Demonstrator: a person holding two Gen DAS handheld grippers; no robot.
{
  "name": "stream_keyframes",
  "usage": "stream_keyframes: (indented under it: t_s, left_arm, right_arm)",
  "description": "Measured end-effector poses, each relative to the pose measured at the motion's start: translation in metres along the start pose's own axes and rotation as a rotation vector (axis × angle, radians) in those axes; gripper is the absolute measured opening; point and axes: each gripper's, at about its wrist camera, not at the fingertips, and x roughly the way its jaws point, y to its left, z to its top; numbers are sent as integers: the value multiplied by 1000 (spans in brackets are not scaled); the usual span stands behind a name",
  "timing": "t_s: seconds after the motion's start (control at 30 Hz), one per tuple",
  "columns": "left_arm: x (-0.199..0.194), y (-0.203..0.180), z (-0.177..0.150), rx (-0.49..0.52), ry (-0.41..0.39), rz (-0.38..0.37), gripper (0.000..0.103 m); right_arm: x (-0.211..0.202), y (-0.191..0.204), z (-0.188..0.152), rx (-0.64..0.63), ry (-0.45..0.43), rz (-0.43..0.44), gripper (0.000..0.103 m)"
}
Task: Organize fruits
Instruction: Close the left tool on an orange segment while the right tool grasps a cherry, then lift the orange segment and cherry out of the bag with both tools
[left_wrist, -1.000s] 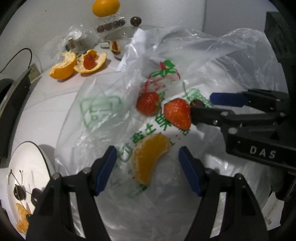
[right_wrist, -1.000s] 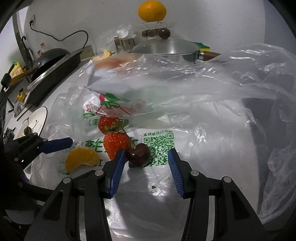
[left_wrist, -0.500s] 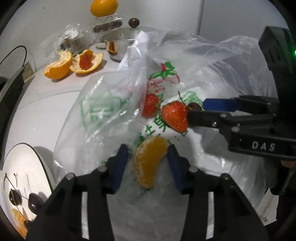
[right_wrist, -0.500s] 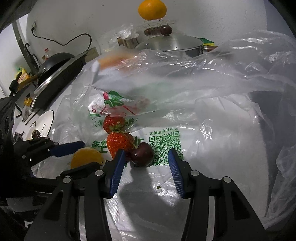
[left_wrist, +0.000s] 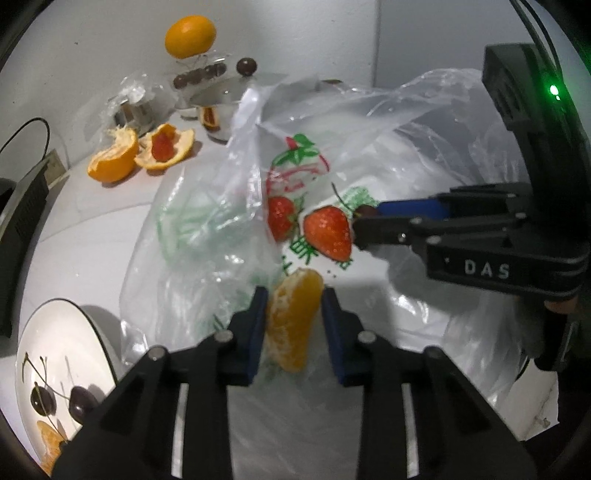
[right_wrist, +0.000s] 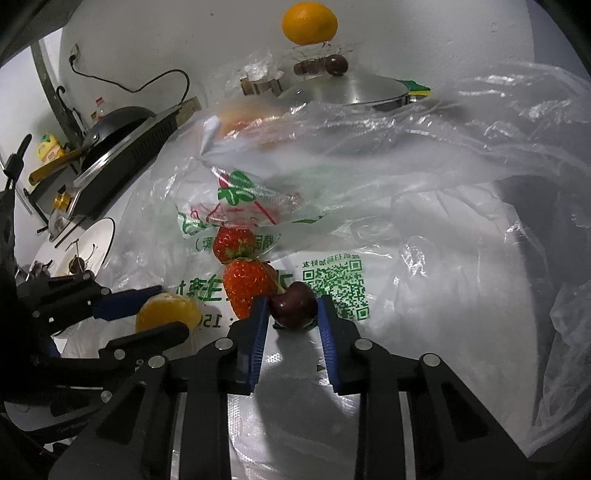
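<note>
L gripper (left_wrist: 293, 325): jaws closing on the orange segment (left_wrist: 295, 321), pads at both its flanks, seg. upright between them, lower end on the printed plastic bag (left_wrist: 388, 155). R gripper (right_wrist: 290, 314): jaws nearly shut on the dark cherry (right_wrist: 293, 304), which sits on the bag film touching the near strawberry (right_wrist: 249, 286). 2nd strawberry (right_wrist: 234, 245) just behind, part under a fold of film.

Risks (judgement):
- Seg. is soft, membrane torn; more squeeze likely bursts it, juice on pads, slip on lift.
- Loose film lies beside L pads; could get pinched w/ the seg. and drag the bag plus both strawberries.
- Cherry is round and glossy, held near the pad tips; may squirt out fwd, or roll the strawberry it touches.
- Both grippers work close together over the same bag; lifting at once could tug film under the other's fruit.

View diffs:
- L wrist only: white plate (left_wrist: 33, 339) at desk edge w/ cherries and orange pieces on it (likely drop-off), orange peel halves (left_wrist: 140, 153) on the desk, R gripper from the side w/ cherry barely visible.
- R wrist only: cherry contact w/ pads, QR code (right_wrist: 336, 288) print, black pan (right_wrist: 114, 127) on a cooker at left, pot lid (right_wrist: 354, 88) behind the bag.
- Both: whole orange (right_wrist: 309, 23) perched at the back.
</note>
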Motion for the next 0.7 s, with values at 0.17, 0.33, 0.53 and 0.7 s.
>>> stream_keyframes:
  t_s: [0.17, 0.33, 0.53, 0.7]
  left_arm:
    - [-15, -1, 3, 3, -35, -1, 30]
    - [-34, -4, 5, 13, -79, 20, 30]
    - [-55, -7, 1, 40, -121, 40, 30]
    - [-63, -14, -6, 60, -123, 24, 30]
  right_arm:
    - [-7, 1, 0, -4, -13, -7, 29]
    - [-15, 4, 0, -5, -32, -19, 29]
    - [-23, 11, -5, -7, -45, -24, 29]
    - [-27, 16, -9, -10, -44, -25, 29]
